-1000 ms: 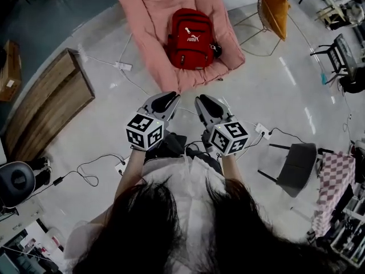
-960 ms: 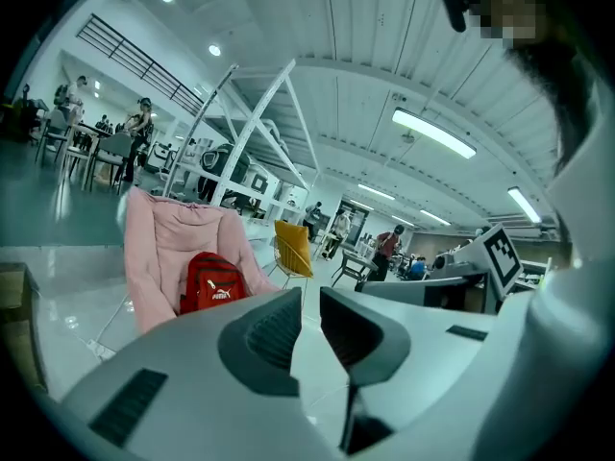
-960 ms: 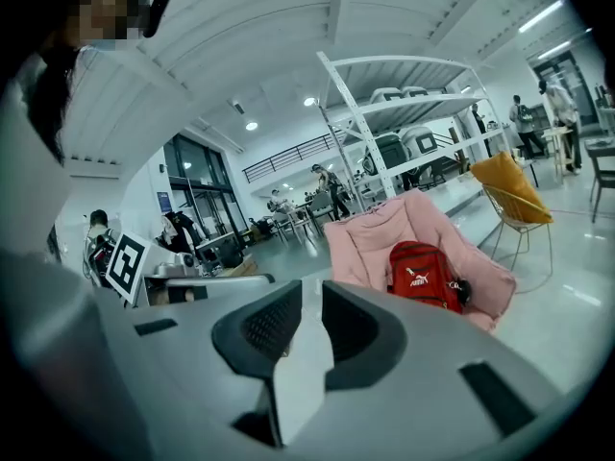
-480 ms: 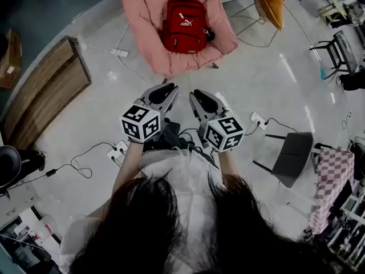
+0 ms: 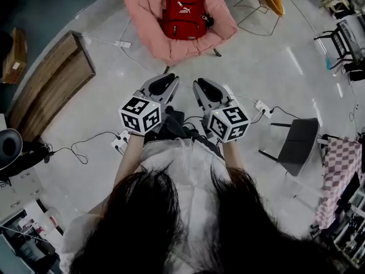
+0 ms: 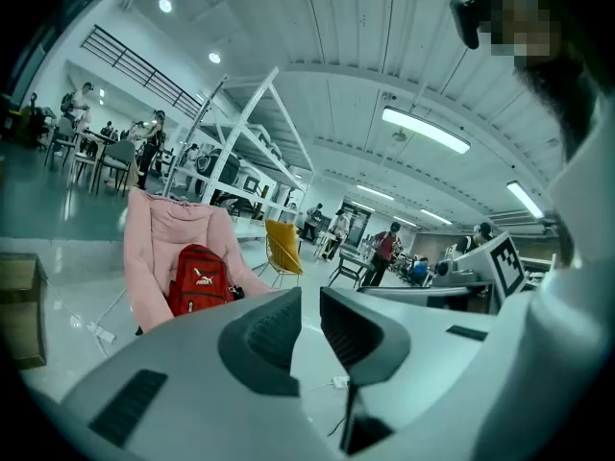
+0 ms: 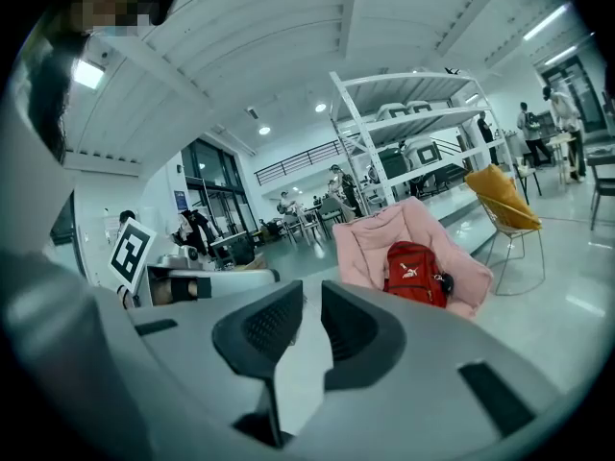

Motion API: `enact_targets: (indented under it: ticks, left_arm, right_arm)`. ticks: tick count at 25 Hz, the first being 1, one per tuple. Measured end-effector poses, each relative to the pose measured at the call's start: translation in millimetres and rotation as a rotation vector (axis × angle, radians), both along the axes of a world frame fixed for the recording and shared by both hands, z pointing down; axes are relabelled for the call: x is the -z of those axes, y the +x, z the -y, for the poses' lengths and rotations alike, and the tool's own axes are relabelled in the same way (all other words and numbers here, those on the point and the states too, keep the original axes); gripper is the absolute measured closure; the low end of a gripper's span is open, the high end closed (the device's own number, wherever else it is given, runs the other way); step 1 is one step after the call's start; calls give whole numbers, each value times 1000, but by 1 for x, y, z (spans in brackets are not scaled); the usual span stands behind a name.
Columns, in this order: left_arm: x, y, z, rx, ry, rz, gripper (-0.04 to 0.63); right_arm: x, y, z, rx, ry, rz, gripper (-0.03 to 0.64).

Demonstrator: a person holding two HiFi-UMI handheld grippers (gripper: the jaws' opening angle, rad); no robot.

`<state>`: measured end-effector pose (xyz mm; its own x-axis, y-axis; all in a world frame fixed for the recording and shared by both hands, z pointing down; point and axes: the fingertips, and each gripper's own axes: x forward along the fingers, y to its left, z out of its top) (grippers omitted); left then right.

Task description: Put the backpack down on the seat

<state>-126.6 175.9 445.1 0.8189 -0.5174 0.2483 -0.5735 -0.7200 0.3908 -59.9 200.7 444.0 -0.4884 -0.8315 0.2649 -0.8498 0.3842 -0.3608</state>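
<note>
Grey-shelled left tool [image 5: 169,82] and right tool [image 5: 199,85], each carrying a marker cube, are held side by side in front of the person and point toward the chair. The jaws of each stand a narrow slit apart, and both gripper views show nothing between them, so there is no load to drop.

Nearest hazard: black cables [image 5: 85,153] and a white power strip [image 5: 120,143] lie on the pale glossy floor [image 5: 256,67] close to the person. A second white strip [image 5: 263,108] lies off to the right. A step taken without looking down could catch a cord.

Farther off, the red fabric backpack [image 5: 182,13] sits on the seat of the pink padded folding chair [image 5: 223,28]. It leans on the backrest, well apart from both tools, and is judged already placed.

Remaining risk: the pack is propped rather than lying flat. If its weight sits high, it may slump forward or sideways off the cushion. The chair looks light, so a knock could shift it.
</note>
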Motion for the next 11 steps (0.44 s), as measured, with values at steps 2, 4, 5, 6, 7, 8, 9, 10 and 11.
enact_targets:
  ticks: [2, 4, 5, 6, 7, 8, 9, 10, 11]
  left_arm:
    - [1, 1, -4, -2, 5, 6, 523]
    - [1, 1, -8, -6, 9, 9, 523]
    - [1, 1, -9, -7, 12, 11, 523]
    - [2, 0, -9, -7, 15, 14, 523]
    - [2, 0, -8, -6, 19, 17, 523]
    - [3, -2, -7, -3, 26, 20, 523]
    - [5, -3, -4, 2, 35, 25, 523]
    - [7, -5, -1, 7, 45, 30, 523]
    - [9, -7, 2, 13, 57, 36, 523]
  right_arm:
    - [1, 2, -4, -5, 3, 3, 545]
    - [1, 3, -6, -8, 6, 3, 545]
    - [1, 3, -6, -9, 8, 2, 545]
    - [2, 3, -6, -9, 9, 0, 545]
    - [2, 4, -5, -9, 12, -1, 545]
    - [3, 4, -4, -10, 15, -2, 545]
    - [4, 5, -2, -12, 19, -3, 545]
    - [6, 6, 0, -14, 24, -4, 545]
    - [8, 7, 2, -17, 29, -5, 545]
